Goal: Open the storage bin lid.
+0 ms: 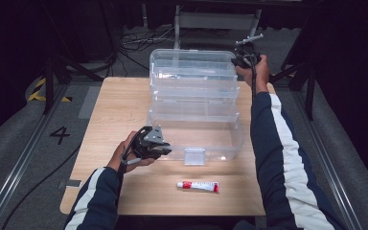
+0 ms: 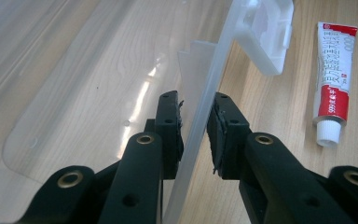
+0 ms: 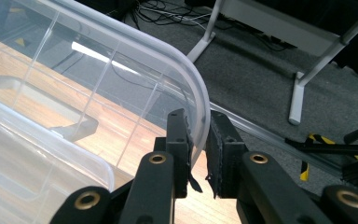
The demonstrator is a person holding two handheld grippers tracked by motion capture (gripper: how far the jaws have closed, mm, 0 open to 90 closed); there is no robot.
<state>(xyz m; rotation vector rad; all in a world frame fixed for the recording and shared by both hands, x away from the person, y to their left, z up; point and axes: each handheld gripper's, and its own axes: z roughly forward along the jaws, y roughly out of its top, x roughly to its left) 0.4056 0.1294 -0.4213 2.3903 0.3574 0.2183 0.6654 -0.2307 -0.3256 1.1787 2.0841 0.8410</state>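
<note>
Grippers straddle a clear plastic storage box (image 1: 196, 110) on the wooden table (image 1: 105, 110): left gripper (image 2: 195, 126) narrowly brackets its near wall, right gripper (image 3: 196, 140) narrowly brackets its raised lid's (image 3: 121, 60) far corner rim.

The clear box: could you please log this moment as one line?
left gripper: shut on clear box front wall | right gripper: shut on lid corner | tube: on table

The clear box (image 1: 196, 136) sits mid-frame on the table (image 1: 105, 110), its lid (image 1: 194, 72) standing behind it. The tube (image 1: 198, 186) lies below the box, lower centre.
</note>
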